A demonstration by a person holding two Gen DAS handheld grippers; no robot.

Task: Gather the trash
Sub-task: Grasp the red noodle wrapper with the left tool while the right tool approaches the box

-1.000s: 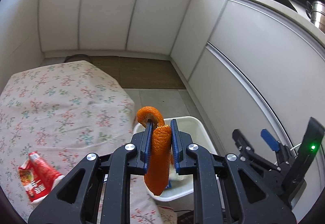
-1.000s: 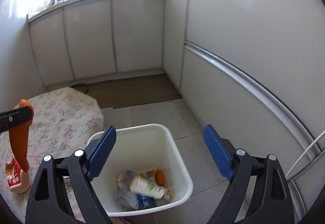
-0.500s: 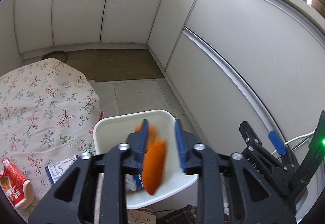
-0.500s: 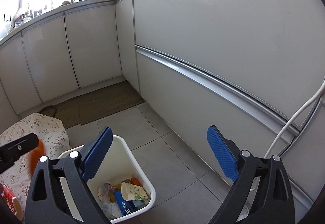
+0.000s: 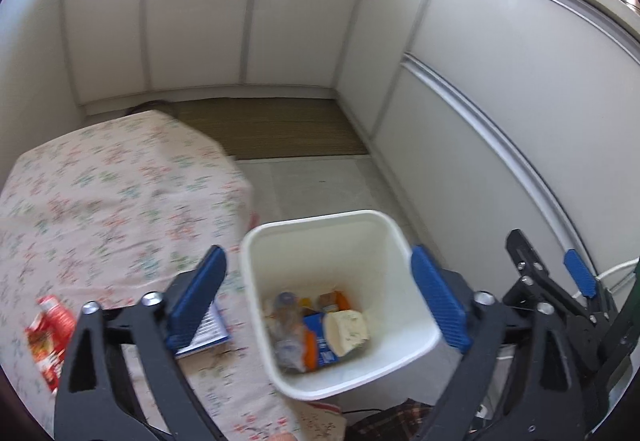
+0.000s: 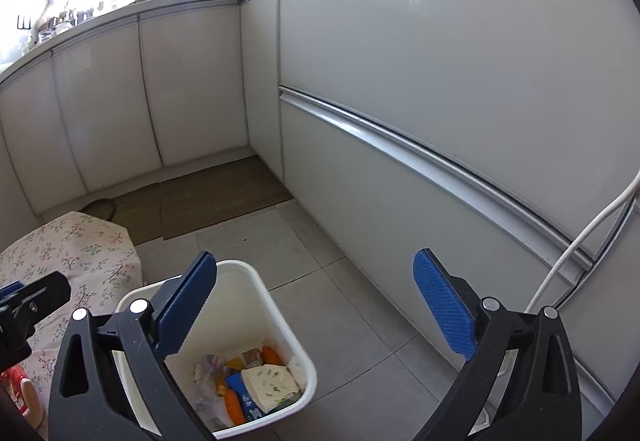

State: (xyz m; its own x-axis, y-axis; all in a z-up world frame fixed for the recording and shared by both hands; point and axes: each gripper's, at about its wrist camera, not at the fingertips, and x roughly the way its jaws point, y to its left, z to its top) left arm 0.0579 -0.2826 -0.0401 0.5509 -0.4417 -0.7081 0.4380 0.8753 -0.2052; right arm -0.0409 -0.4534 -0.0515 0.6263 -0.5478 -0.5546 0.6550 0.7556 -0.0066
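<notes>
Change: orange peel [image 5: 309, 352] that hung clamped in the left hand-held gripper [image 5: 316, 301] a second ago now lies in the bin; that gripper's jaws have just been opening and stand wide with nothing between them.
Meaning: one piece of trash counts as collected; my judgement is that the left hand-held gripper is free to go back toward 9 o'clock for what lies on the cloth.
Tabletop: one, under a floral cloth [image 5: 100, 201], filling the left wrist view from 9 to 11 o'clock, its edge just beside the bin.
Bin: one white bin [image 5: 400, 241] on the floor, at 6 o'clock in the left wrist view, directly below the open jaws.
Bin contents: a pale cup [image 5: 347, 329], a blue carton [image 5: 320, 341], a crumpled clear wrapper [image 5: 286, 325], at least two orange pieces, a small brown bit; an exact count is not possible through the blur.
Trash still out: two pieces that I can see, one red snack packet [image 5: 50, 333] at 8 o'clock and one blue-and-white printed paper [image 5: 210, 333] at 7 o'clock, part hidden behind the left jaw.
Hand-held grippers: two.
Right hand-held gripper [image 6: 316, 305]: spread wide, empty, with the bin at 7 o'clock in its own view.
Progress: partial, as I judge it.
</notes>
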